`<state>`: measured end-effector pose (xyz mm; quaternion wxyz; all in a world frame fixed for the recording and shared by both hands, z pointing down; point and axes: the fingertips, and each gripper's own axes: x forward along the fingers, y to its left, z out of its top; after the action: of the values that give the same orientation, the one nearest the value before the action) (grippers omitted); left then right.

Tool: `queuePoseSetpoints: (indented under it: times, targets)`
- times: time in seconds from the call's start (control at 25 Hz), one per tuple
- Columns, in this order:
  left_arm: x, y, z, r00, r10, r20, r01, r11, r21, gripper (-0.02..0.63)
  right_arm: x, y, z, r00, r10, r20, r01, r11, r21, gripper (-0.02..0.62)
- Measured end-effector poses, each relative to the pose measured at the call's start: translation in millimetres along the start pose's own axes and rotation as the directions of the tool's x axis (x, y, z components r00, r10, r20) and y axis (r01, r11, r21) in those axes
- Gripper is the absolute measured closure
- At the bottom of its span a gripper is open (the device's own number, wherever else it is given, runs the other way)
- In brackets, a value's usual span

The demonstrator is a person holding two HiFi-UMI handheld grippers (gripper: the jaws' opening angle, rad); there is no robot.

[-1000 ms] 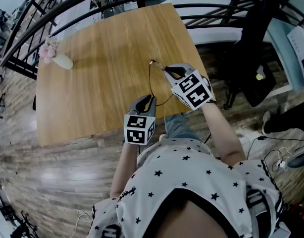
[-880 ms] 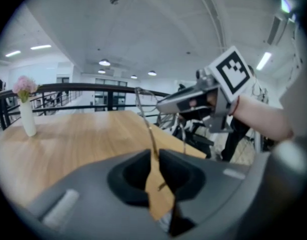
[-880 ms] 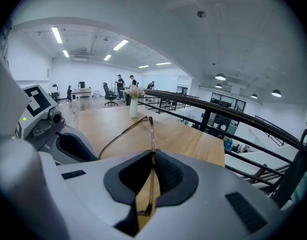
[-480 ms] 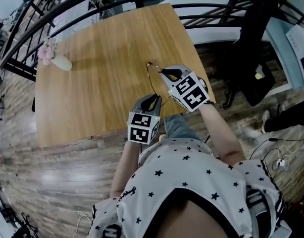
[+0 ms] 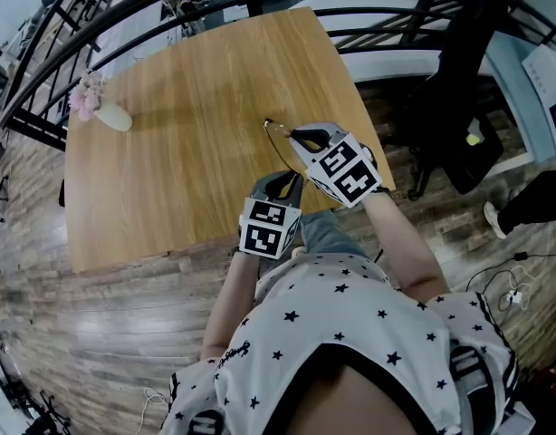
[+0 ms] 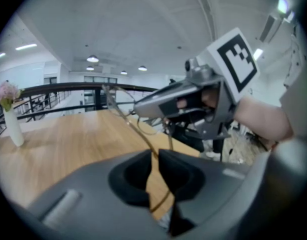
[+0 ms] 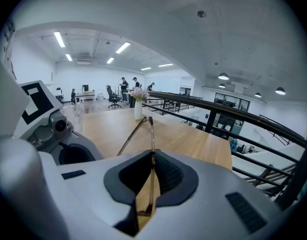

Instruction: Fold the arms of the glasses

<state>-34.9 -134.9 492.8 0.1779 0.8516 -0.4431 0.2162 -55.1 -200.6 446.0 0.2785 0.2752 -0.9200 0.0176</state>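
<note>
The glasses (image 7: 152, 134), a thin gold-toned wire pair, hang in the air between the two grippers, over the near right part of the wooden table (image 5: 169, 152) and close to the person's body. The right gripper (image 7: 152, 160) has its jaws pressed together on the frame, which passes straight up through the slit between its pads. The left gripper (image 6: 154, 156) has just been closing, and its jaws now stand nearly together, pinching one thin arm of the glasses between the pads. From the right gripper's view the held part runs straight away from the jaws towards the far side of the table, its long axis along the gripper's own line. At its far end a second thin piece bends back down to the left, towards the left gripper. In the head view the wire forms a corner pointing away from the person, and the two marker cubes hide most of the rest. The grippers sit just beside each other, both tilted downward. A white vase (image 5: 113, 113) with pink flowers stands well apart at the table's far left corner. A black railing (image 7: 228, 113) curves round beyond the table, with plank flooring below.
</note>
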Motion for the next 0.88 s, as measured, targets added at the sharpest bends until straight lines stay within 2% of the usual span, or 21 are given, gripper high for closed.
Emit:
queuePoseSetpoints:
  times: [0.56,0.88]
  targets:
    - [15,-2,16,1.0,-0.008,0.009,0.008,1.0,0.018,0.561,3,21,1,0.997,0.078,0.008,-0.078,0.997,0.015,0.575]
    - [17,0,15,1.0,-0.001,0.005,0.001,1.0,0.017,0.561,5,25,-1,0.996,0.092,0.01,-0.092,0.996,0.02,0.574]
